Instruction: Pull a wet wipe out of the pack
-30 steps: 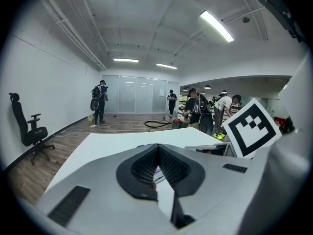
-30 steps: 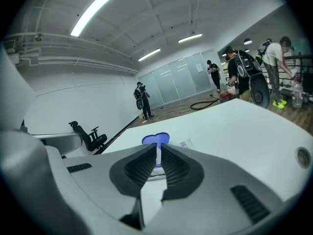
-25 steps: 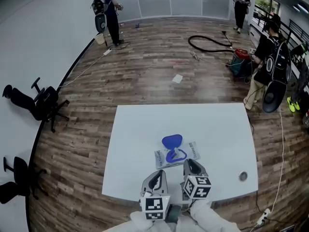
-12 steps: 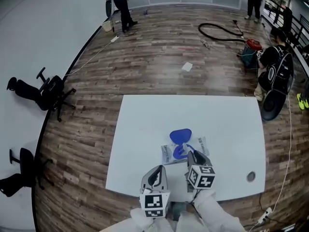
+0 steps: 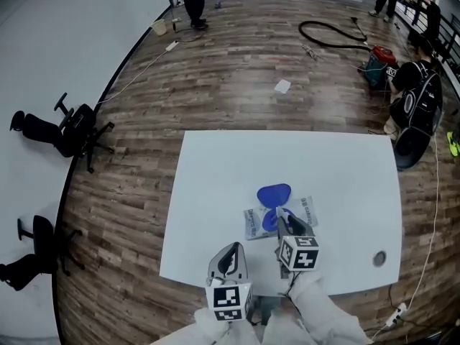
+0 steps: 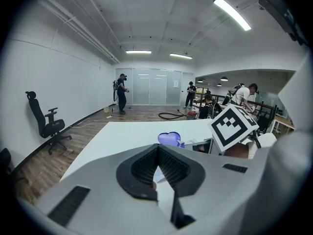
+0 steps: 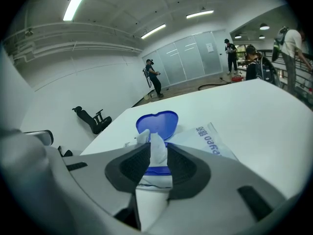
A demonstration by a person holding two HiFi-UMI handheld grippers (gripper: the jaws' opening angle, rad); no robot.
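The left gripper (image 6: pixel 157 148) hangs at the near edge of the table (image 5: pixel 215 178), jaws pressed together on nothing. The pack (image 5: pixel 253 223) lies ahead of it and off to its right, untouched. The right gripper (image 7: pixel 156 150) sits right over the pack's mouth with jaws spread, and the wet wipe's (image 7: pixel 155 142) tuft stands up between them, not yet pinched. The blue lid (image 7: pixel 157 123) is flipped open just beyond.

Nothing pins the pack down, so I'd expect a pull could drag the whole pack up. A shallow pinch on the tip might slip or tear it.

A second ago the right gripper was short of the pack. It has since come forward and down, and its jaws have just been opening.
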